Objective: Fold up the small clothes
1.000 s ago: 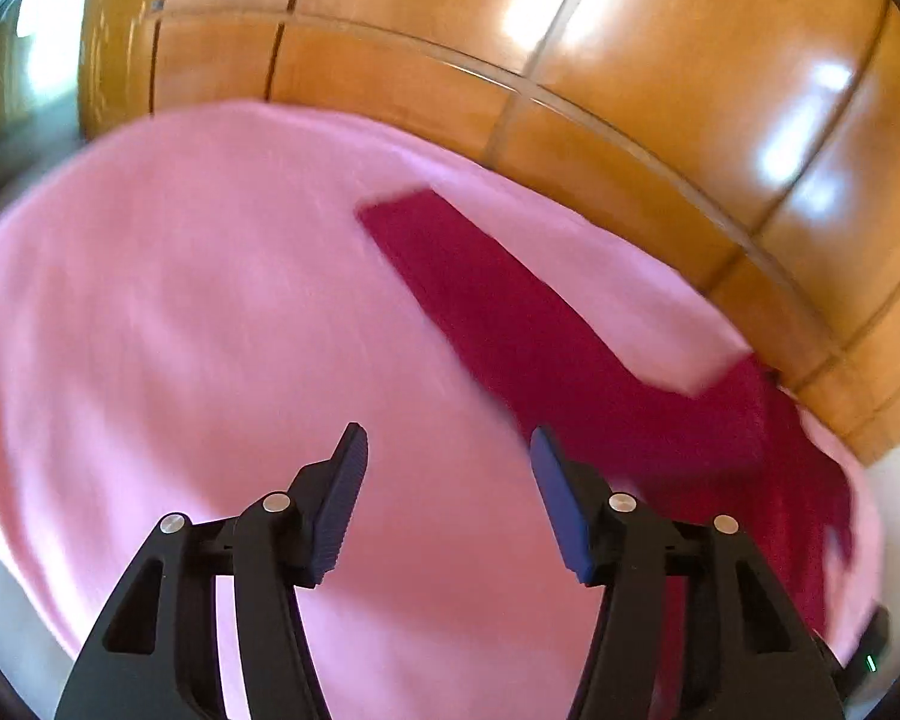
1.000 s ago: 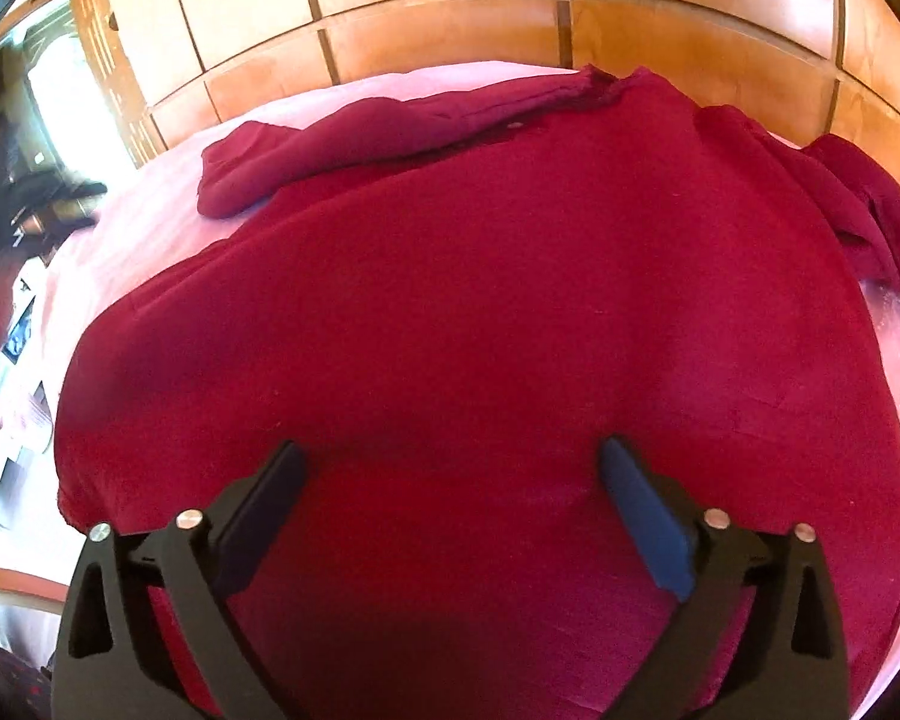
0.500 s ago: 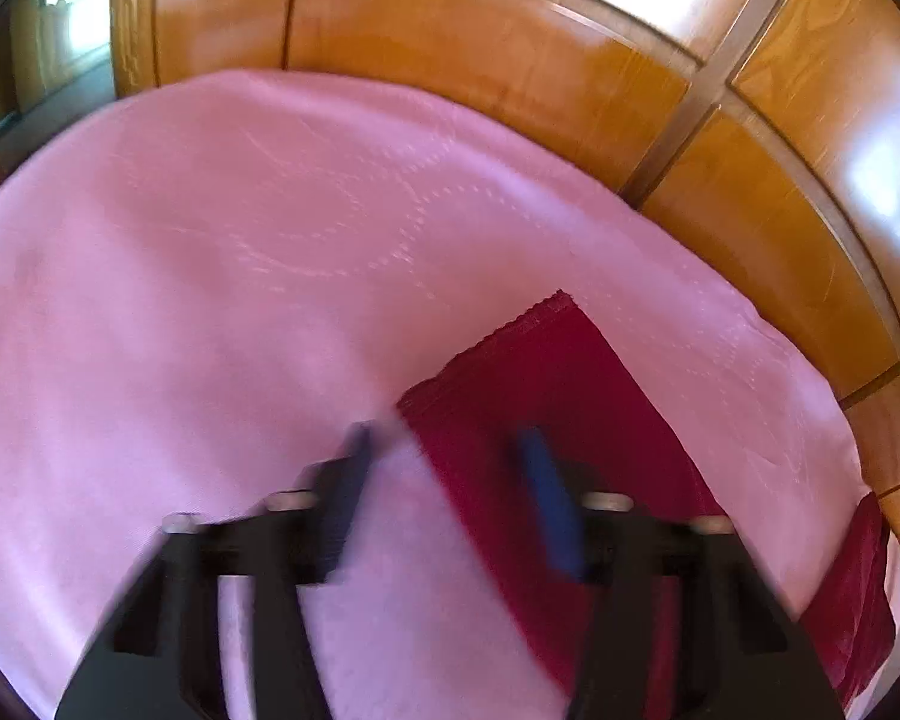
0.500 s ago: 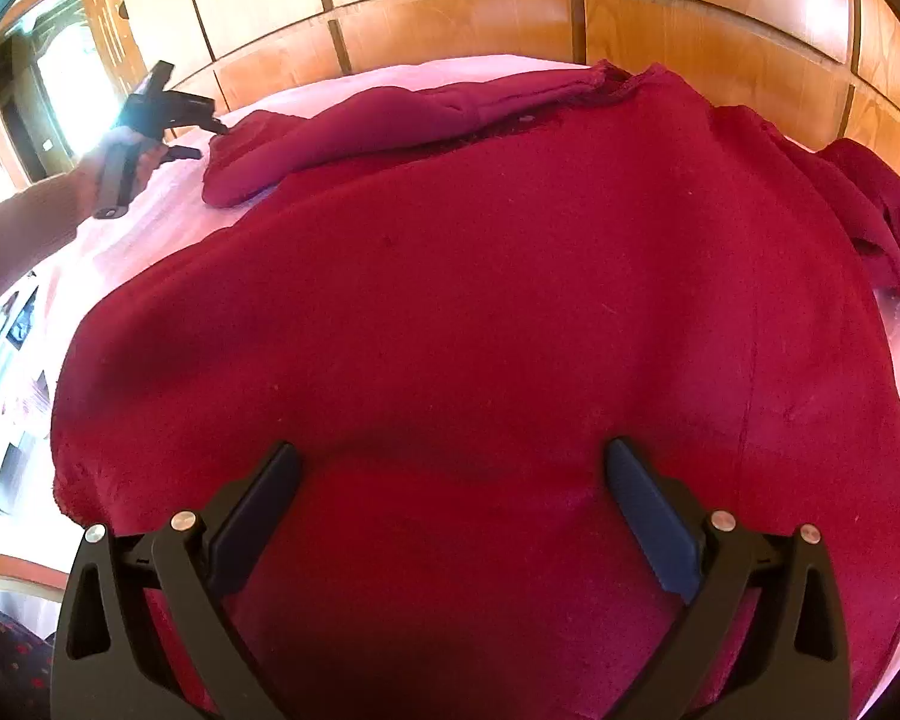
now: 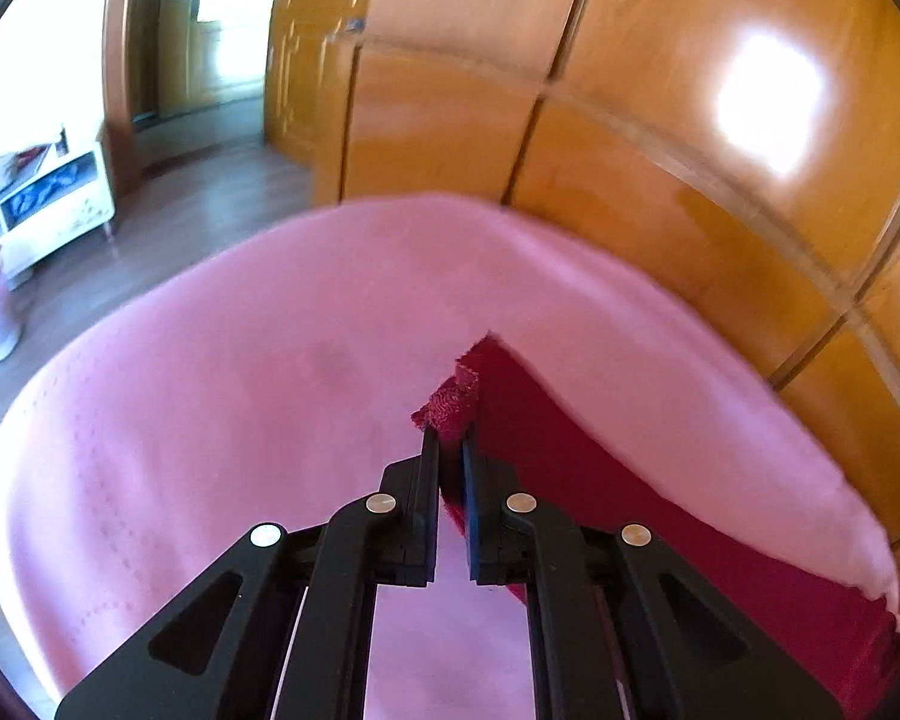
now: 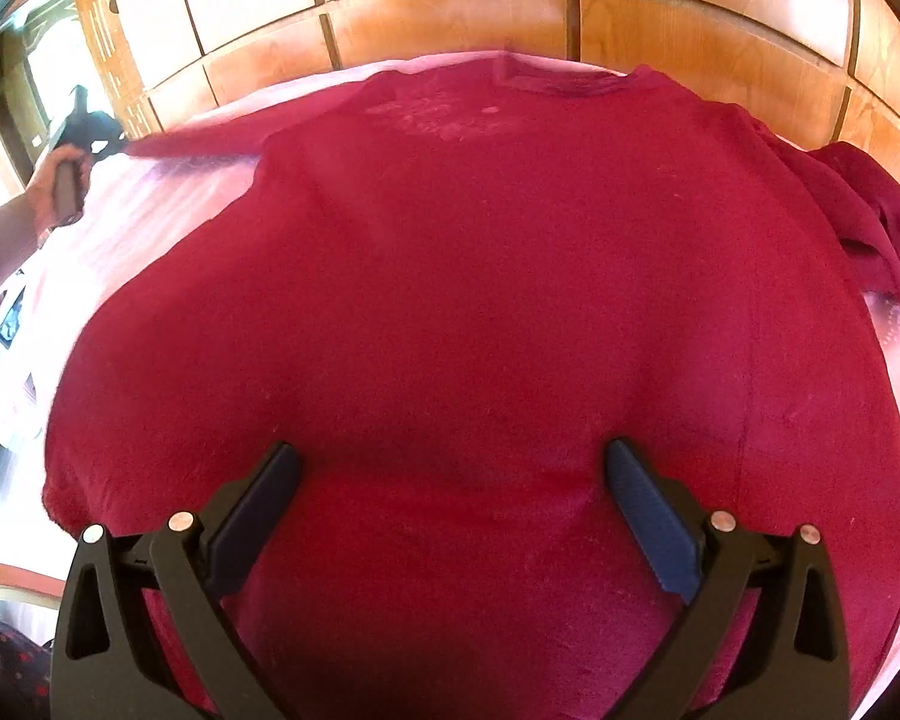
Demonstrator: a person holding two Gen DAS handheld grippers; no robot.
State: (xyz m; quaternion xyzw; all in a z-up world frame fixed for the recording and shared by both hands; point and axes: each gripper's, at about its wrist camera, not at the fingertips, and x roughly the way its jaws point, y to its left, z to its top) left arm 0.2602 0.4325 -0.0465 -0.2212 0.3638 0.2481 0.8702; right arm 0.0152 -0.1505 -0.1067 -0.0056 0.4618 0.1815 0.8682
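Fuzzy crimson sweater [image 6: 480, 300] lies on the pink quilted bedspread [image 5: 210, 390]; left gripper [image 5: 450, 450] pinches its ribbed cuff [image 5: 450, 405], right gripper [image 6: 450, 474] spread wide above.

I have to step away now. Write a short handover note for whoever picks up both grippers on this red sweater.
Left gripper: shut on the sleeve cuff, sleeve pulled out to the left across the pink bedcover.
Right gripper: open, holding nothing, hovering over the lower body of the red sweater.
Sweater lies spread on the bedcover, neckline toward the wooden wardrobe; the other sleeve is bunched at the right.
Done: one sleeve gripped and extended.
Left: no fold shows yet. Probably bring this sleeve in over the body, straighten and fold the other, then fold the body.
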